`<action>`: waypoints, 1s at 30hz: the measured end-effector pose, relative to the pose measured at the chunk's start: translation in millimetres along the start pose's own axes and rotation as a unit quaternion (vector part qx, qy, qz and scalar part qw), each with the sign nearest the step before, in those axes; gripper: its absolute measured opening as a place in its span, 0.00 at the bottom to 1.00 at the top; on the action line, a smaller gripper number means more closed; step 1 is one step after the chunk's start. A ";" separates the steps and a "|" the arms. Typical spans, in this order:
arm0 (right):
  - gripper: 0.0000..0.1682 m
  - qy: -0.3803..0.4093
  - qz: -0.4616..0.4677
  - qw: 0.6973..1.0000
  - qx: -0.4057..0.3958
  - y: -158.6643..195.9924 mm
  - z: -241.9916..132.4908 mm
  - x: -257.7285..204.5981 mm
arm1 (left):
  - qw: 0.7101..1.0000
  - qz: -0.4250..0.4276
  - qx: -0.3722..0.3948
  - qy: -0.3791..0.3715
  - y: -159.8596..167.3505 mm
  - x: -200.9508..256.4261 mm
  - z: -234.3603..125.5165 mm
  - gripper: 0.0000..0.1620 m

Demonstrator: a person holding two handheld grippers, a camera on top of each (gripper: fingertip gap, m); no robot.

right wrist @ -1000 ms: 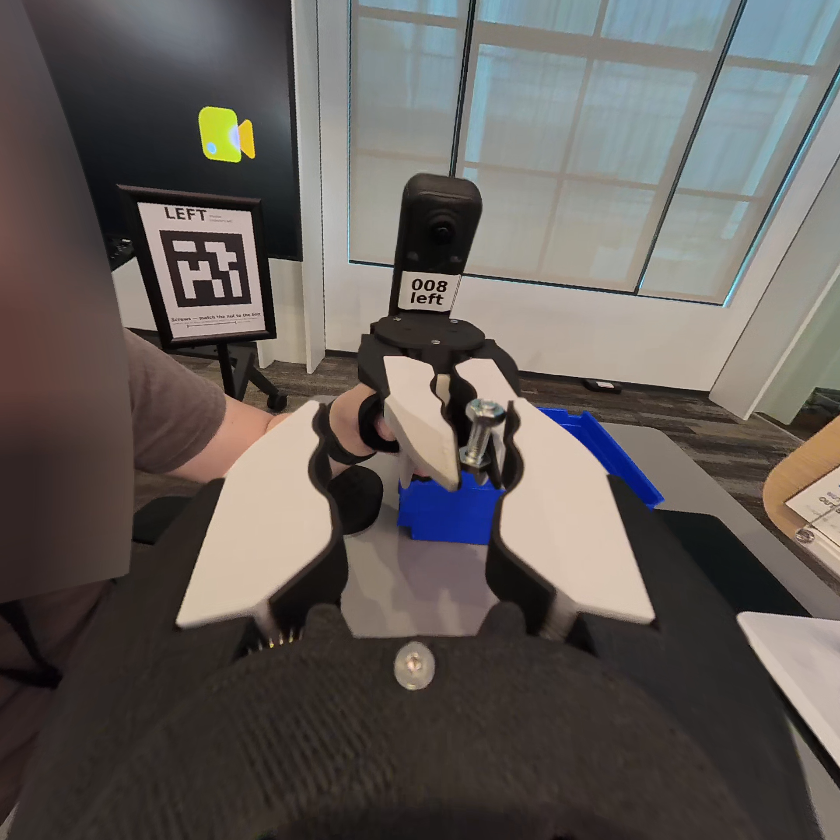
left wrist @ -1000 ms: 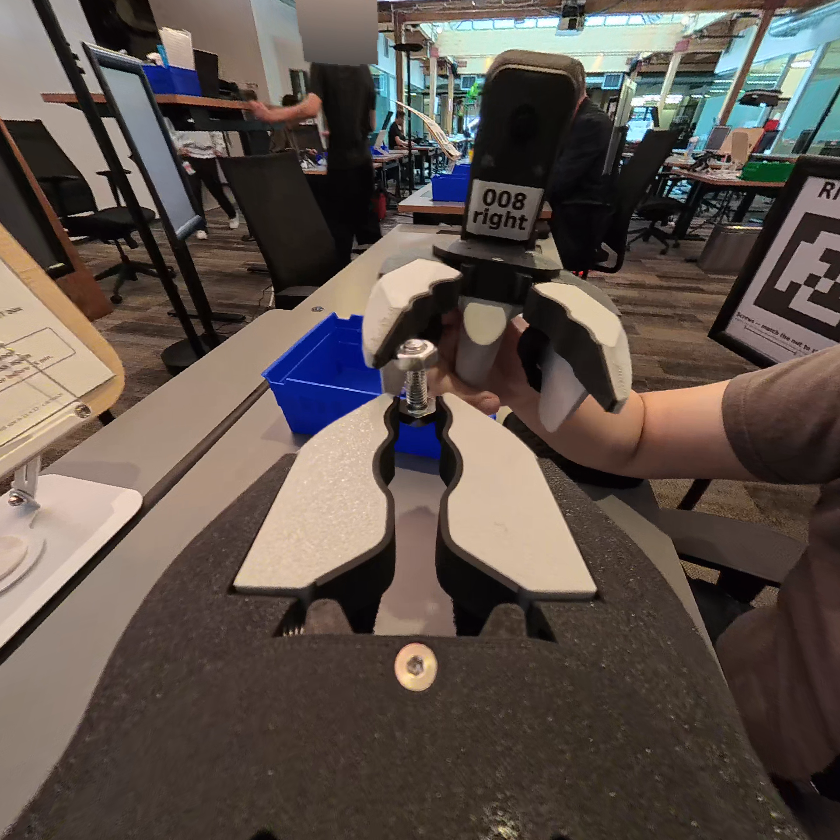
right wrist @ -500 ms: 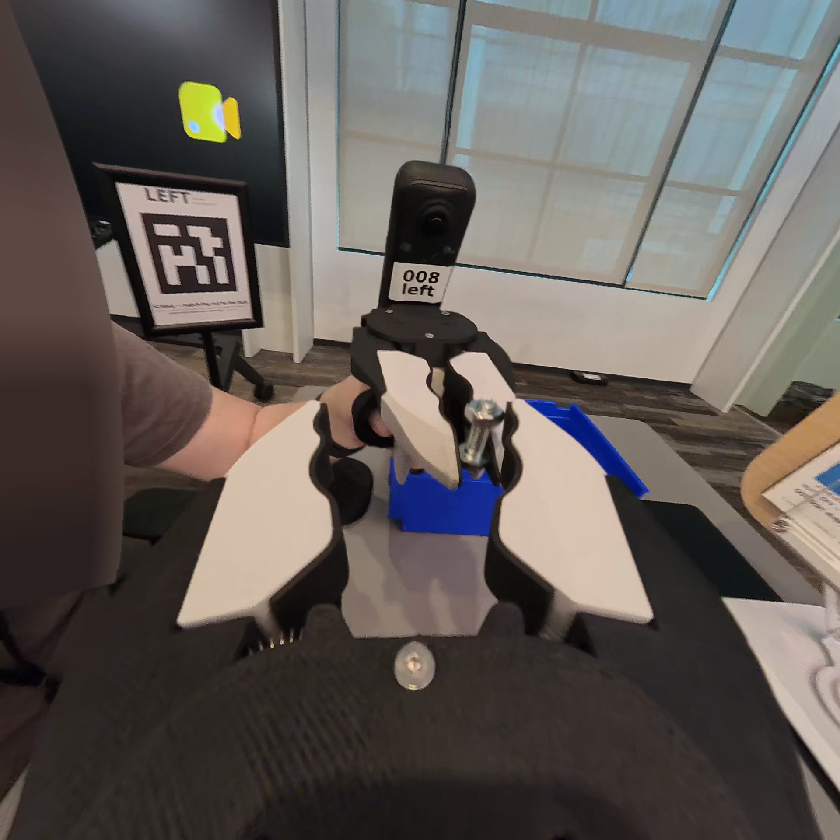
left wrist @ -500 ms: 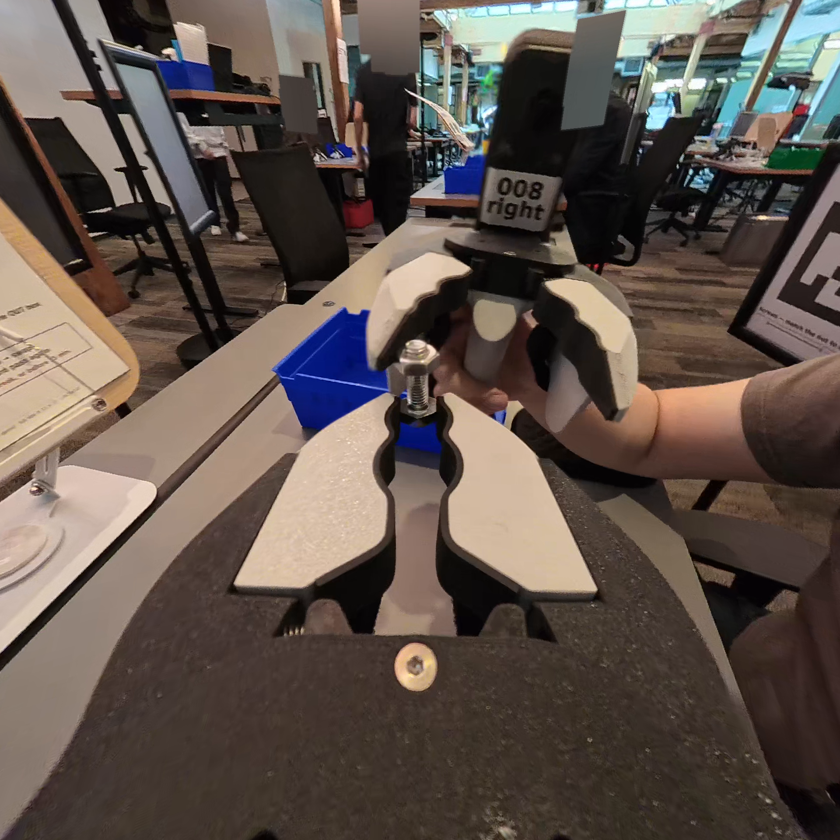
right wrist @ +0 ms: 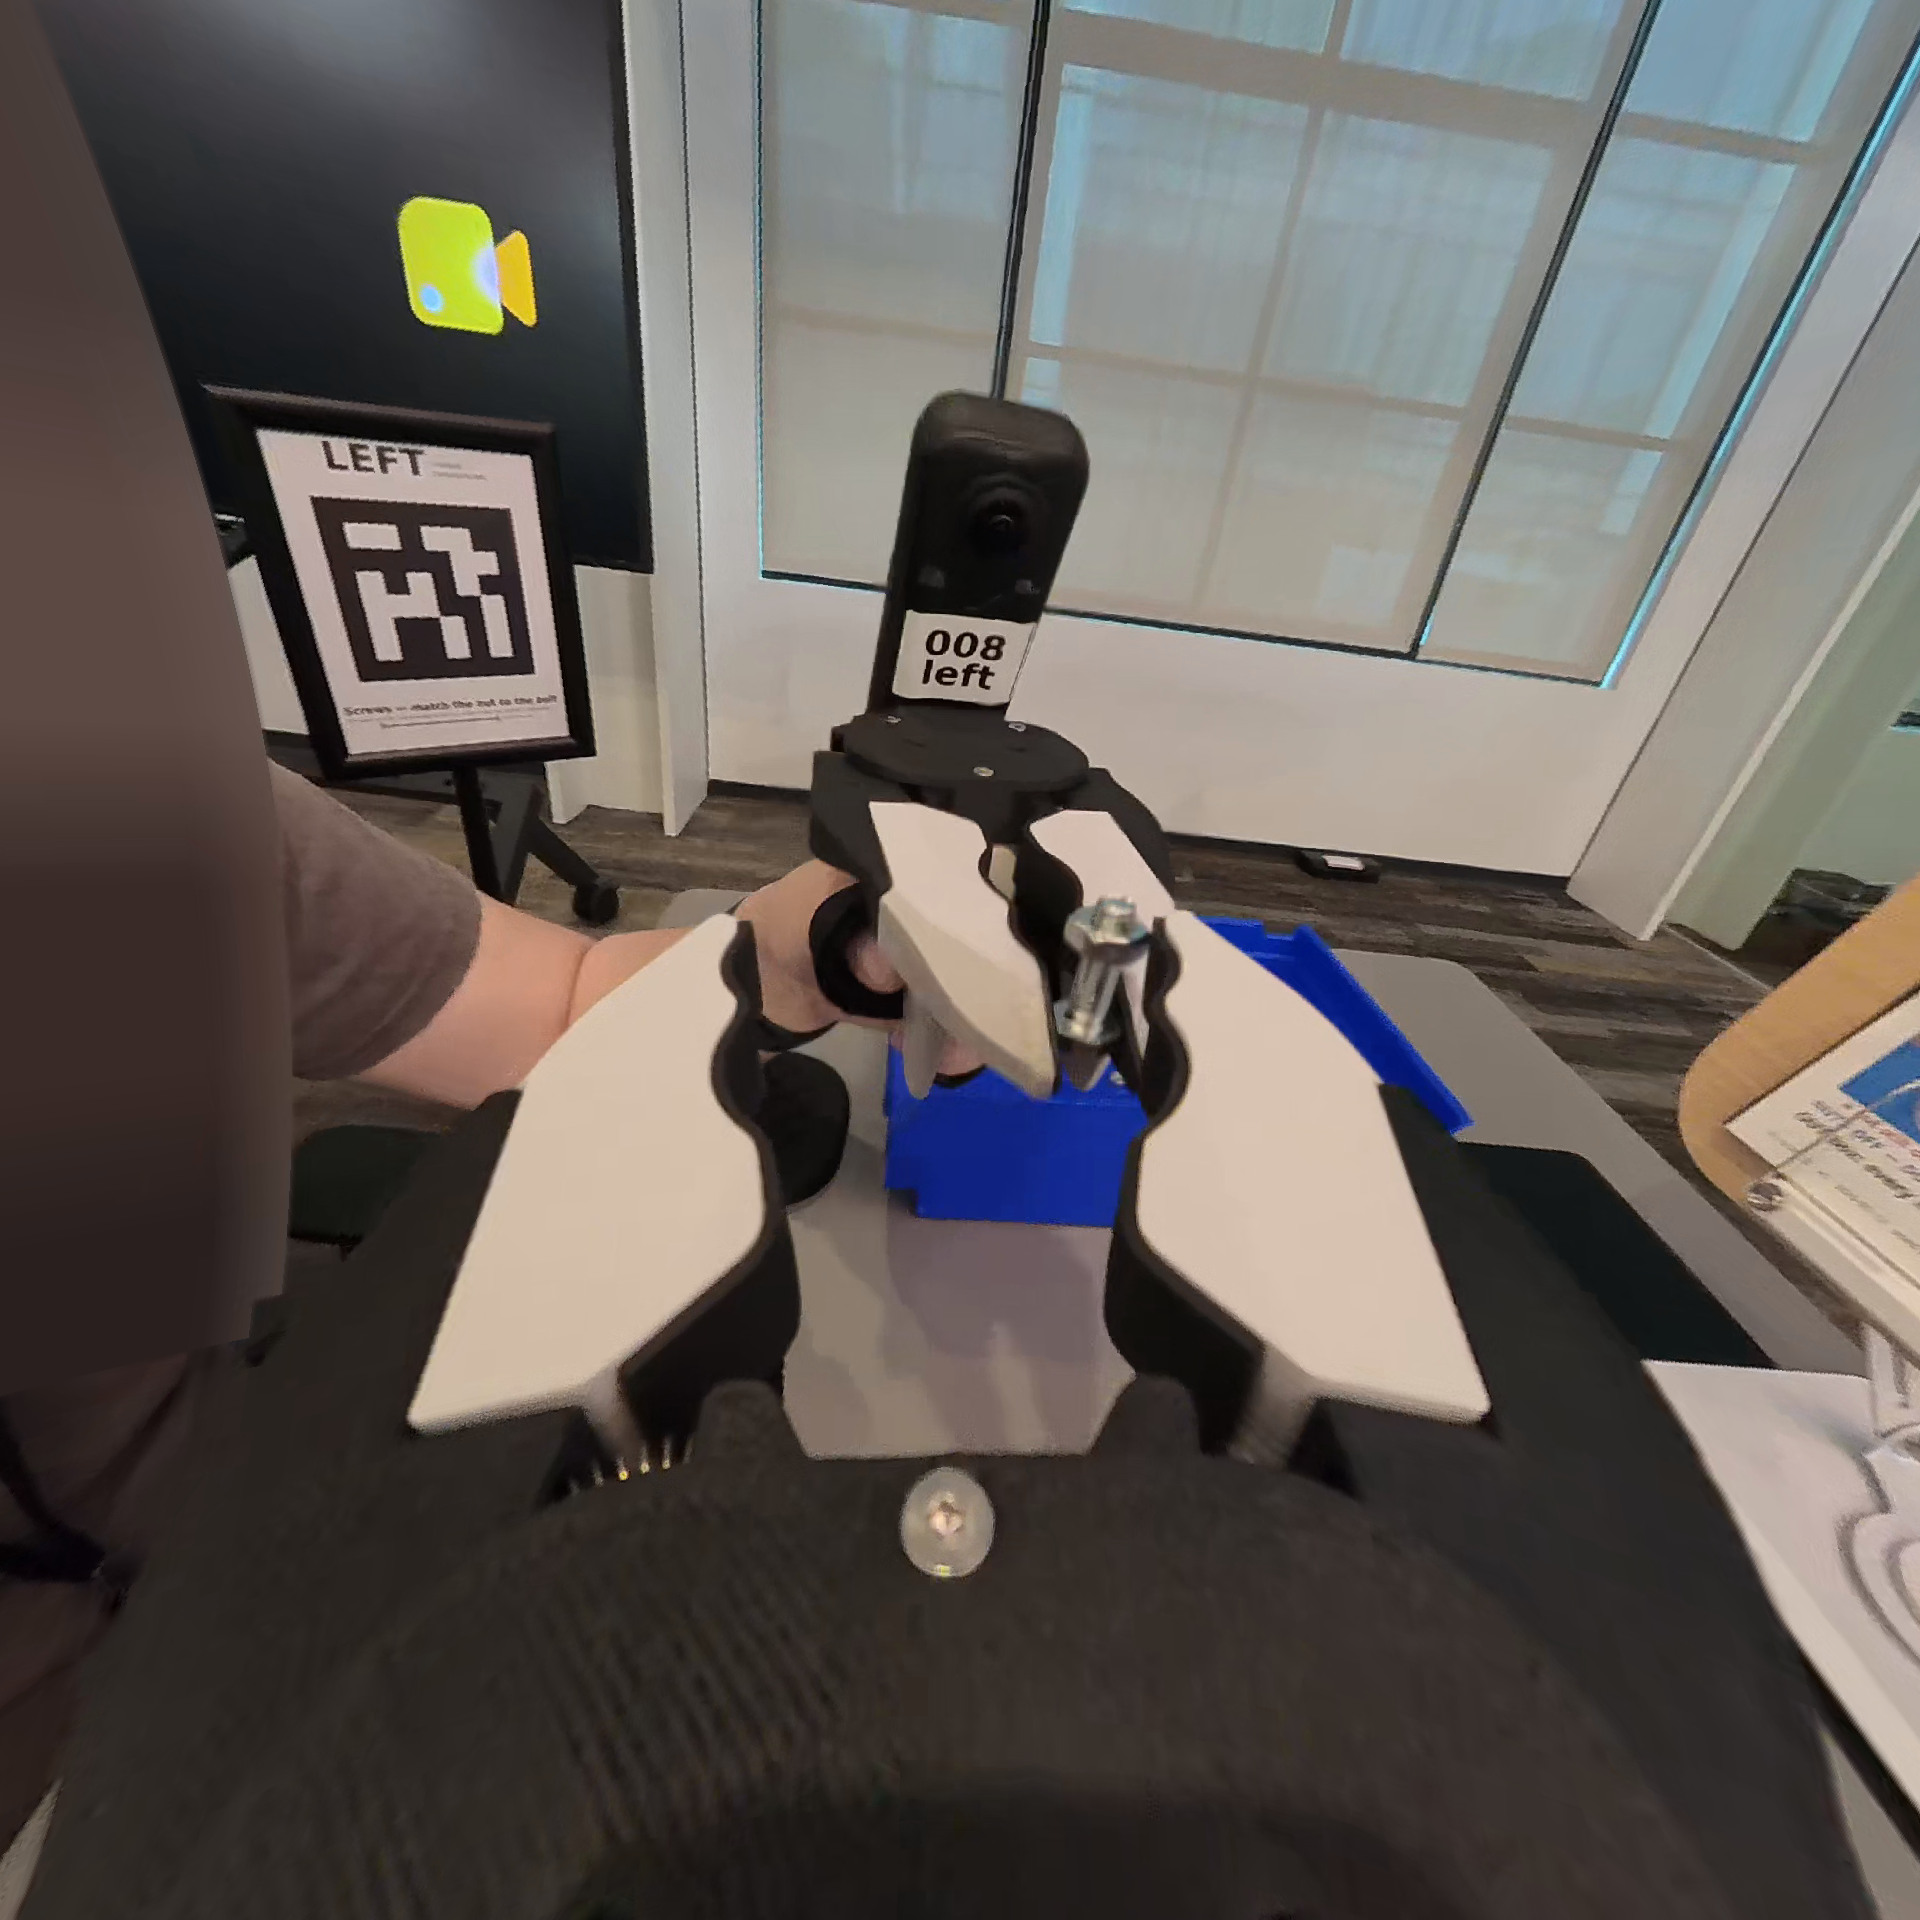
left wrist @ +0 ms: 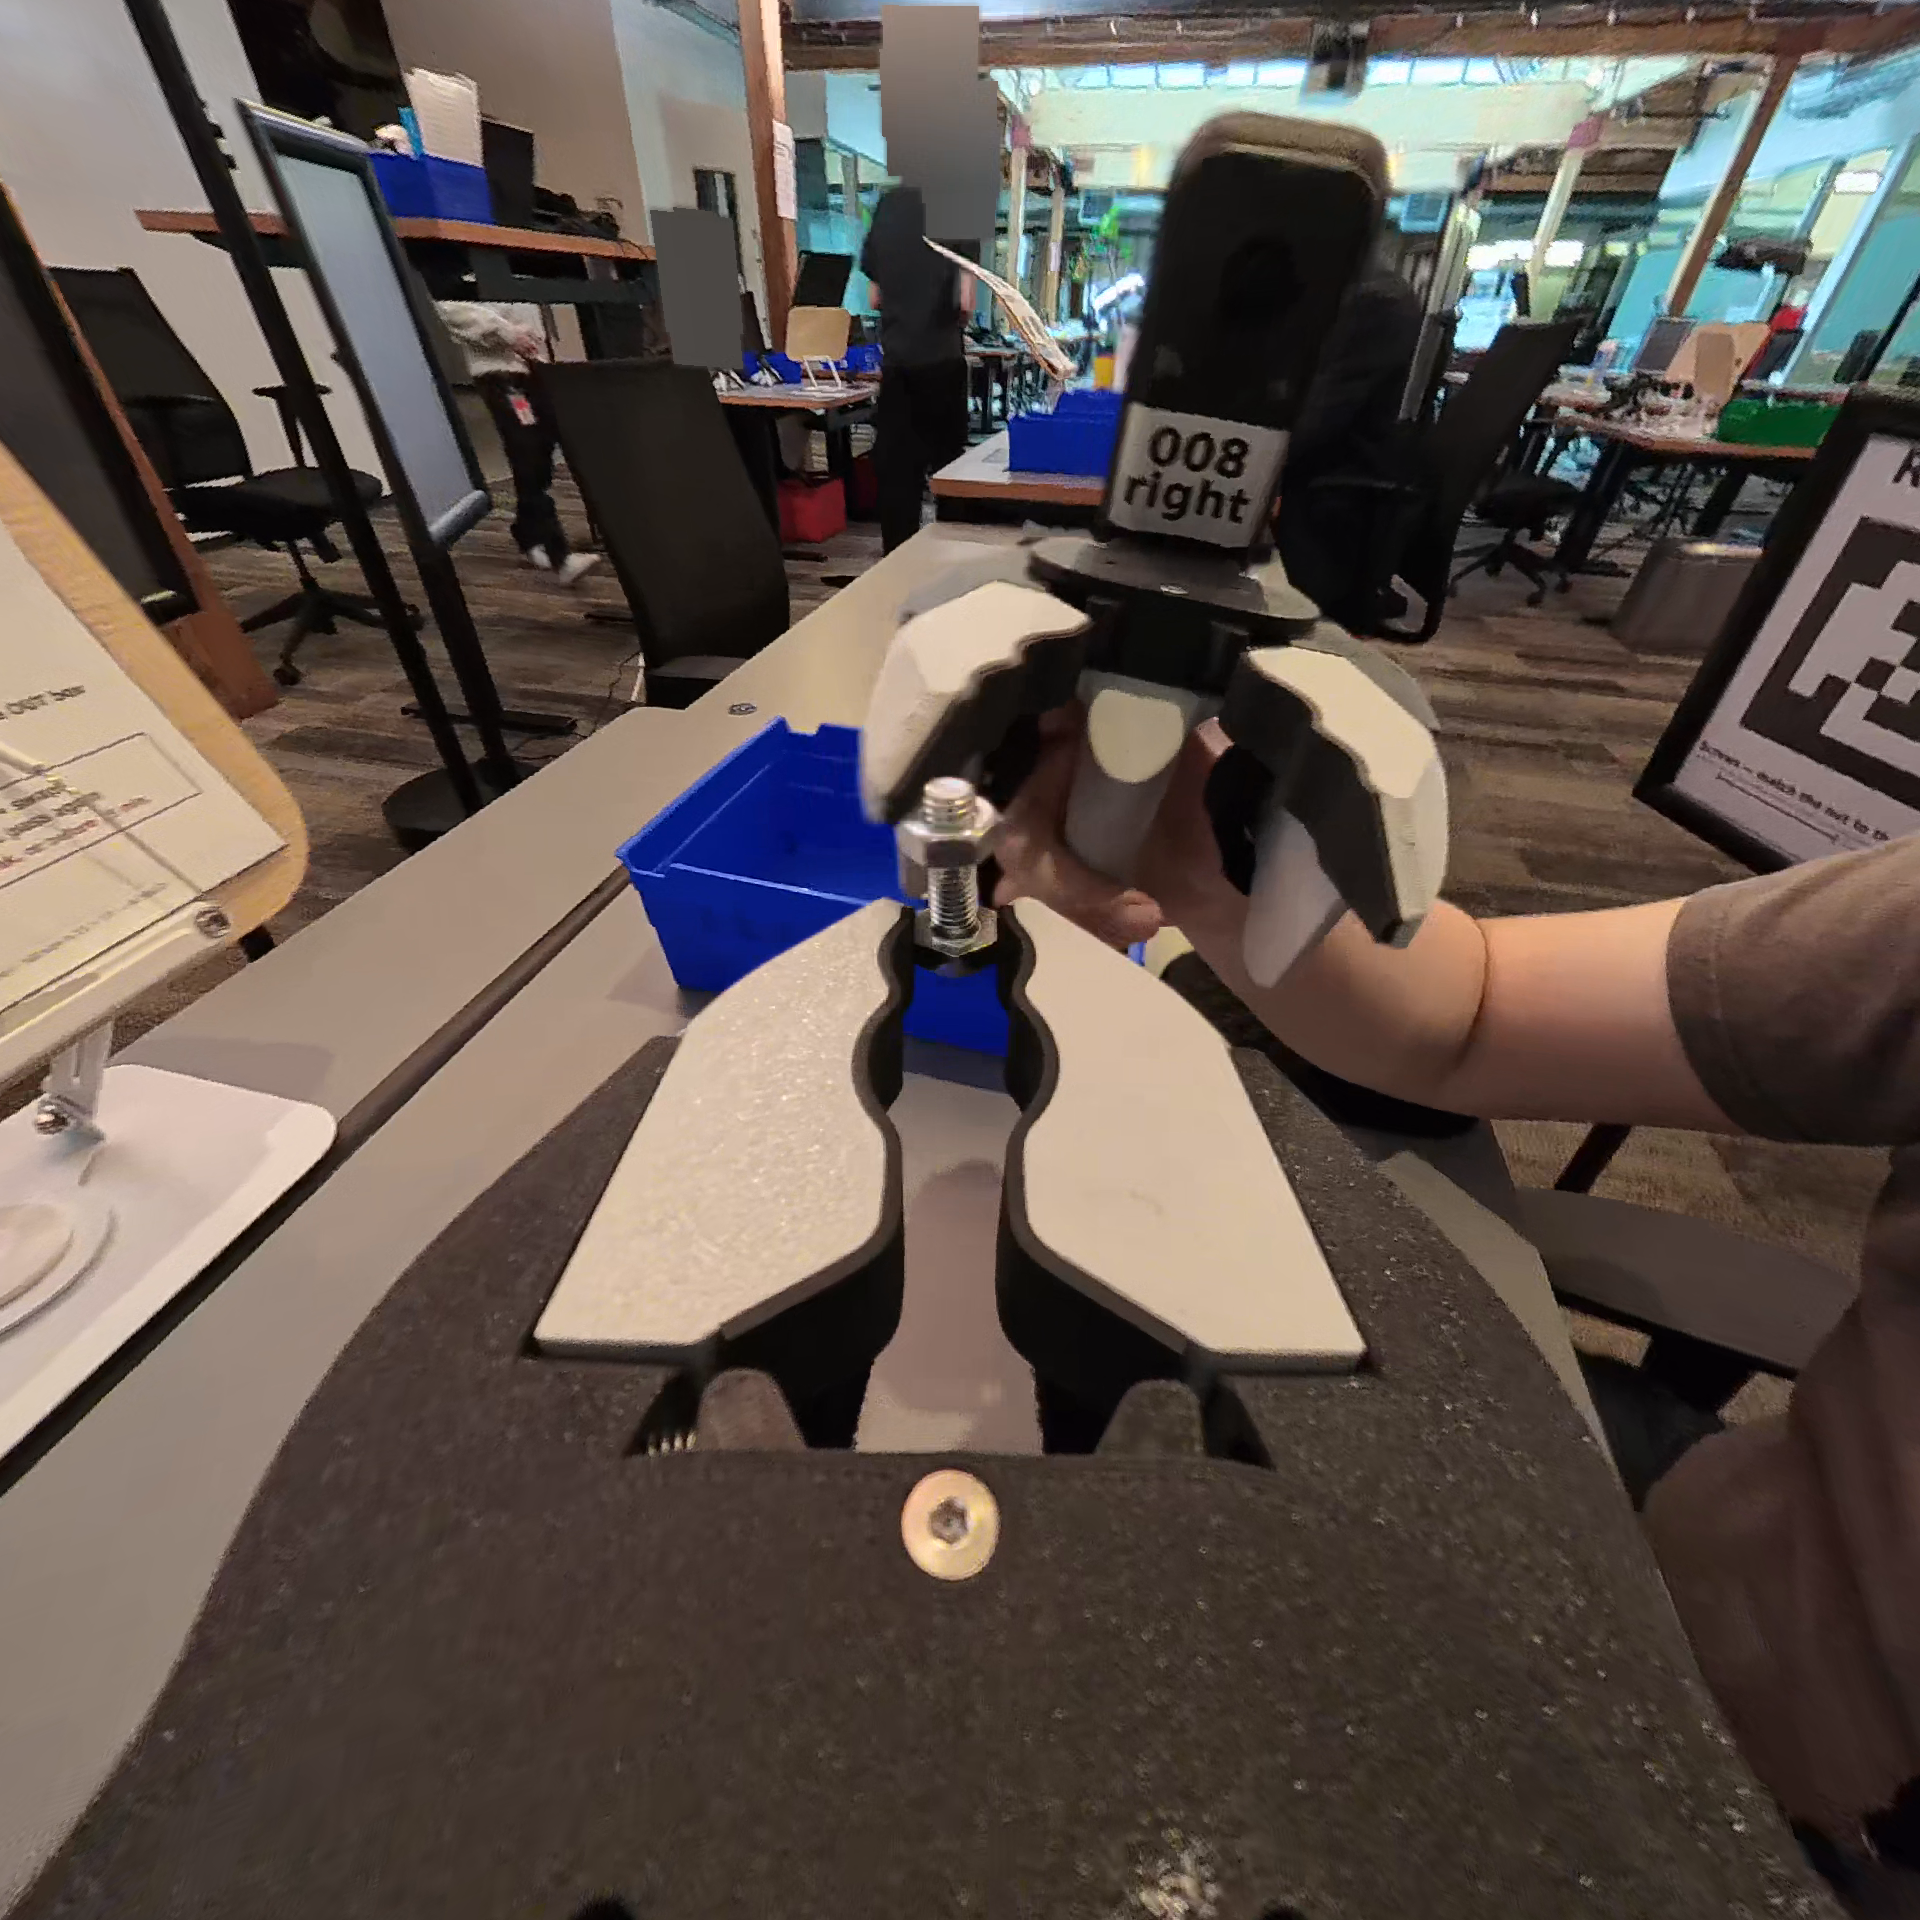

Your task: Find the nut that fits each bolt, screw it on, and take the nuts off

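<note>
My left gripper (left wrist: 954,927) is shut on the head end of a silver bolt (left wrist: 948,902) and holds it upright above the grey table. A hex nut (left wrist: 938,837) sits near the top of its thread, with the bolt's end showing above it. My right gripper (right wrist: 951,935) is open. Its right finger (right wrist: 1226,1039) lies against the nut (right wrist: 1108,927) and bolt (right wrist: 1091,997). In the left wrist view the right gripper (left wrist: 1091,862) faces me, one finger (left wrist: 966,696) just above and behind the nut. A hand holds each gripper.
An open blue bin (left wrist: 769,862) stands on the grey table (left wrist: 416,987) just behind the bolt, and shows in the right wrist view (right wrist: 997,1153). A paper holder on a white base (left wrist: 135,1195) stands at the left. Framed marker signs (left wrist: 1849,665) (right wrist: 436,582), chairs and people stand beyond. Only a small space, under 4 cm, lies between the two pairs of fingers.
Both grippers have swung slightly together. The right gripper has stayed open with one finger at the nut. The bolt's end now shows more clearly above the nut.
</note>
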State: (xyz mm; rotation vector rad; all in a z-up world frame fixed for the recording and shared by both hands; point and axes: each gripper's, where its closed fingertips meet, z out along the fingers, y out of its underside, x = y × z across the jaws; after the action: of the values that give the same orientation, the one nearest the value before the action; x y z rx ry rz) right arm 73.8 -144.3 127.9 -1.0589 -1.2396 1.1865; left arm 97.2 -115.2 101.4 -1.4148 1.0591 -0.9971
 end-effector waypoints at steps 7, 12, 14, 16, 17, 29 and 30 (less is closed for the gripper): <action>0.36 0.006 0.009 1.000 0.029 -11.1 -10.4 5.4 | 1.000 -0.015 0.016 0.014 -6.6 0.4 -5.7 0.09; 0.37 -0.012 0.030 0.999 0.019 -0.4 0.4 1.7 | 1.000 0.005 -0.006 0.017 2.0 9.2 4.8 0.09; 0.39 -0.006 0.017 1.000 0.008 0.3 -0.1 1.5 | 1.000 0.003 -0.002 0.007 0.4 3.3 1.5 0.09; 0.32 0.000 -0.006 1.000 0.020 -6.9 -6.8 1.5 | 1.000 -0.013 0.017 0.008 -6.2 -0.8 -4.3 0.09; 0.30 -0.004 -0.006 0.999 0.037 -13.1 -10.5 0.4 | 0.999 -0.021 0.023 0.013 -8.4 -1.4 -6.5 0.09; 0.17 -0.015 0.061 0.997 0.033 -2.7 -8.8 9.5 | 0.999 0.002 0.000 0.052 -3.1 20.3 2.1 0.09; 0.16 -0.015 0.065 0.997 0.036 -3.4 -9.0 10.0 | 0.999 0.004 -0.002 0.050 -2.2 19.5 2.4 0.09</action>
State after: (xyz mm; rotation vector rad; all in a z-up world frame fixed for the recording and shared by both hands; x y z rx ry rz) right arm 82.6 -134.4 131.8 -1.0851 -1.1554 1.3418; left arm 104.8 -133.3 103.9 -1.3744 1.1391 -1.0690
